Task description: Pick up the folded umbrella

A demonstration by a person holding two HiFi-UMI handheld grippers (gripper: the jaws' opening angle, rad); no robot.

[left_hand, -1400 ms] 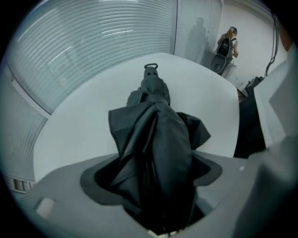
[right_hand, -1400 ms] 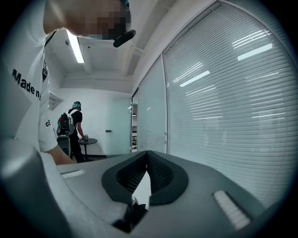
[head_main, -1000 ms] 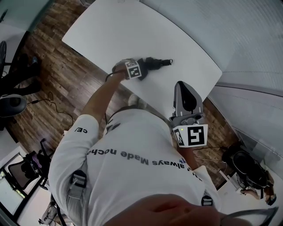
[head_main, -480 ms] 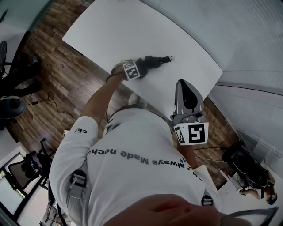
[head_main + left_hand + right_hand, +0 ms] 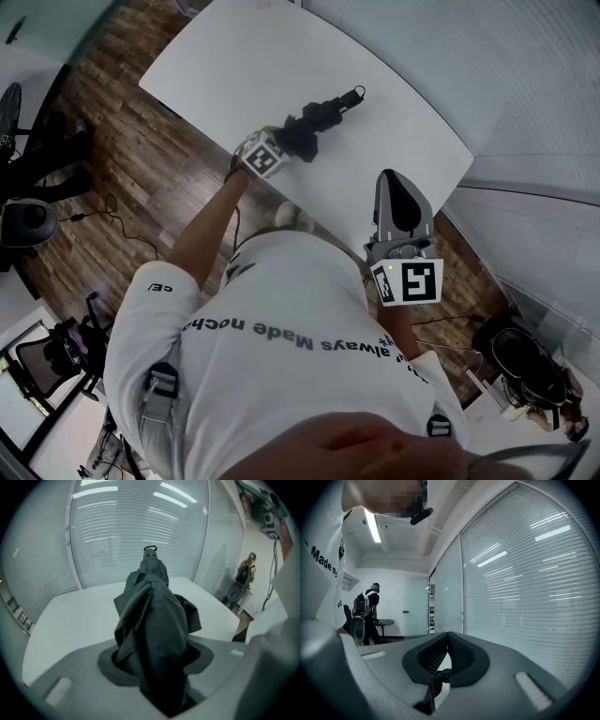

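Observation:
The folded umbrella (image 5: 317, 118) is a dark bundle with a wrist loop at its far end. It hangs off the white table (image 5: 234, 66), tilted away from me. My left gripper (image 5: 296, 142) is shut on its near end, and the jaws have just been closing on it. In the left gripper view the umbrella (image 5: 152, 616) fills the gap between the pads of the left gripper (image 5: 157, 662) and runs out over the table (image 5: 70, 616). My right gripper (image 5: 394, 187) stays by my waist at the table's near edge. That right gripper (image 5: 448, 638) is shut, tips meeting, with nothing in it.
Wooden floor runs left of the table, with office chairs (image 5: 28, 220) on it. Another chair (image 5: 520, 352) stands at the lower right. A glass wall with blinds (image 5: 136, 522) runs behind the table. A person (image 5: 246, 573) stands far off by that wall.
The left gripper has risen with the umbrella, which has come off the table and now tilts up and away. The right gripper has kept still.

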